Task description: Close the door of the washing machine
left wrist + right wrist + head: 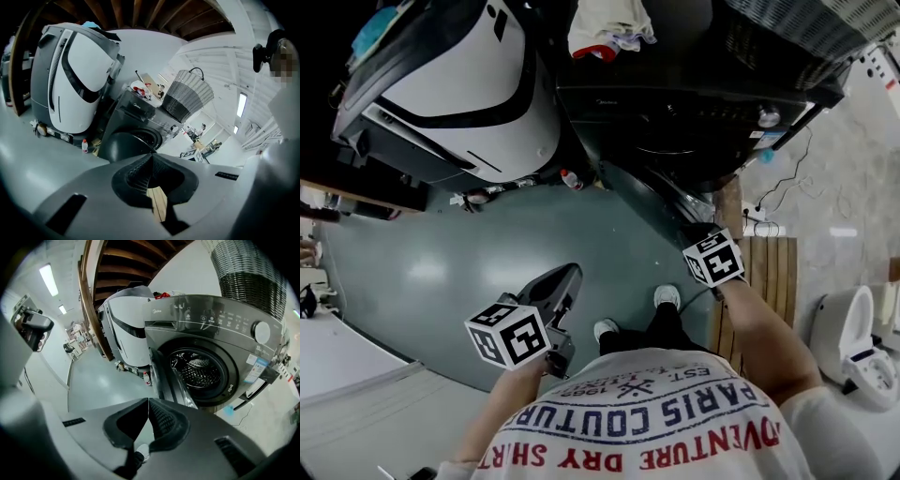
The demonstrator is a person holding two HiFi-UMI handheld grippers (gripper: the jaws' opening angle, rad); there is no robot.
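In the head view the person is standing before the washing machine (675, 103), whose door (661, 192) is hanging open toward the person's feet; the left tongs (565, 277) are hovering well short of the machine, while the right tongs (696, 231) are reaching nearer, close by the door's free edge. In the left gripper view the tongs are pressing together on nothing and aiming at the door's rounded dark front; a basket (187, 96) is sitting on top of the machine, and a small bottle (85, 146) is standing on the floor at the machine's left. In the right gripper view those tongs are likewise lying together and empty; the door is showing edge-on at the left of the machine's drum (199, 371), apart from the tongs. By my judgement the push is not yet beginning; the closed tips may be skidding off the smooth curved front if pressing off-centre; too gentle a shove may be leaving the latch uncaught; too hard a one may be sending the door bouncing back out.
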